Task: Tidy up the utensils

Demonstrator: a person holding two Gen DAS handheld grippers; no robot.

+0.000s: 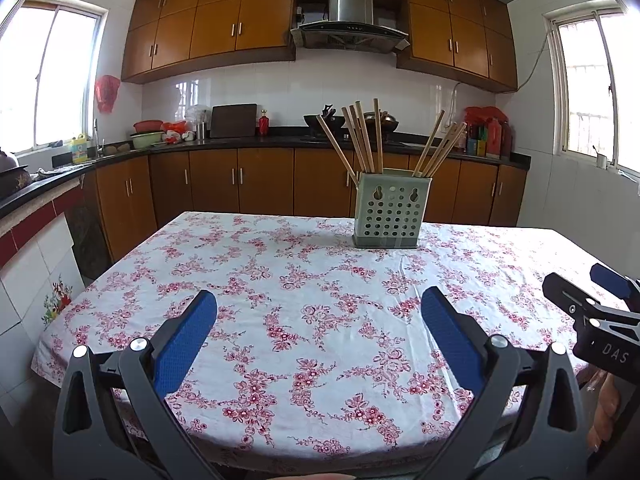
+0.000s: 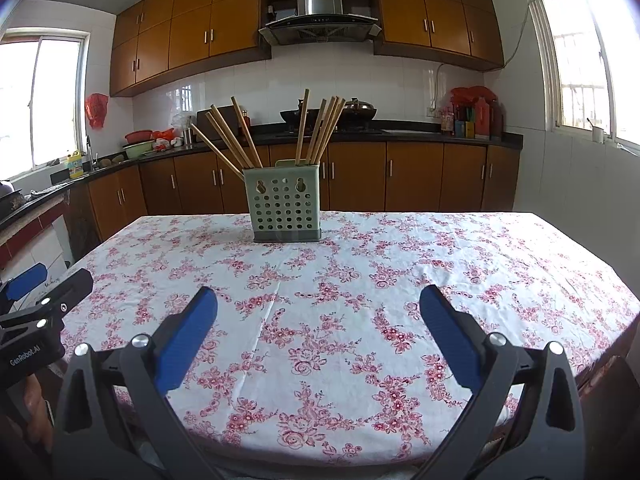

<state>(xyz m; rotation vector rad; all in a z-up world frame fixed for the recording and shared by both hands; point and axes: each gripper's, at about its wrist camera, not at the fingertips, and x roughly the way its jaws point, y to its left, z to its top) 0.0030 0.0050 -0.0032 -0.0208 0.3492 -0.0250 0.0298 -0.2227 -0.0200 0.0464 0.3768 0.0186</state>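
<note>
The chopsticks (image 1: pixel 366 140) stand in a green holder (image 1: pixel 390 210) w/ round holes, near the far edge of the table (image 1: pixel 280 320), about mid-way along it. They lean out in two bunches, one to each side, so the holder prob. has two parts inside. All tips point up.

The sticks look like wood or bamboo: light, thin, stiff, a bit smooth. Prob. best to pinch one near its top, where it stands free of the others. Grab low and you bump the rest. The holder looks like light plastic, so it may tip or slide if pulled sideways.

Left gripper (image 1: pixel 320 316) hangs over the near edge, fingers spread wide, nothing btwn them. Right gripper (image 2: pixel 318 312) is the same: spread wide, holding nothing. Both are well apart from the holder.

The table has a white cloth w/ pink flowers, soft and a bit wrinkled, so things could drag it. Nothing else sits on it.

Behind: a kitchen w/ brown cupboards (image 1: pixel 240 184), a dark counter (image 1: pixel 240 141), a hood (image 1: pixel 350 20) and bright windows (image 1: pixel 48 76) on both sides.
</note>
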